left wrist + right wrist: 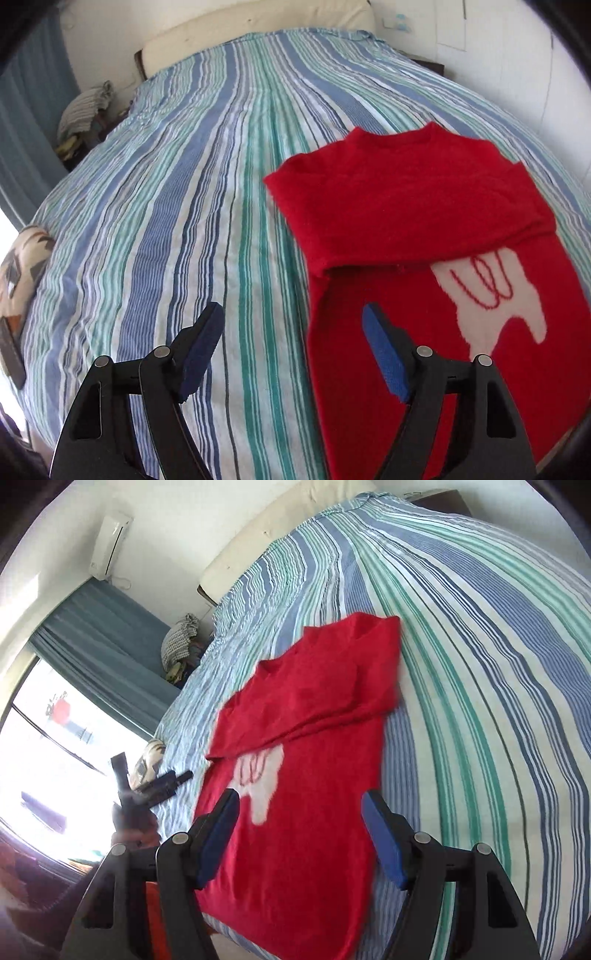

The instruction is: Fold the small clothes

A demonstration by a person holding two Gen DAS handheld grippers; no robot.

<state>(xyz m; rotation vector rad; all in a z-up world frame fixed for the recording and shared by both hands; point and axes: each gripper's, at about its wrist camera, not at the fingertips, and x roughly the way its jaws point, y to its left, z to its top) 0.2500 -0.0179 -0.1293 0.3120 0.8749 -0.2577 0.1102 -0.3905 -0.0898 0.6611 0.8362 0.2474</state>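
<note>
Red sweater (pixel 424 206) at bed (pixel 221 184) near edge, sleeves folded in (narrowed for next fold). Left gripper (pixel 293 332), right gripper (pixel 299 819): fingers apart, empty.

A wide bed (pixel 207 192) carries everything, covered by a sheet with blue, green and white stripes. A red sweater (pixel 413 221) with a white figure lies flat on it, toward 4 o'clock in the left wrist view. A patterned cushion (pixel 22 269) rests at the 9 o'clock edge.
</note>
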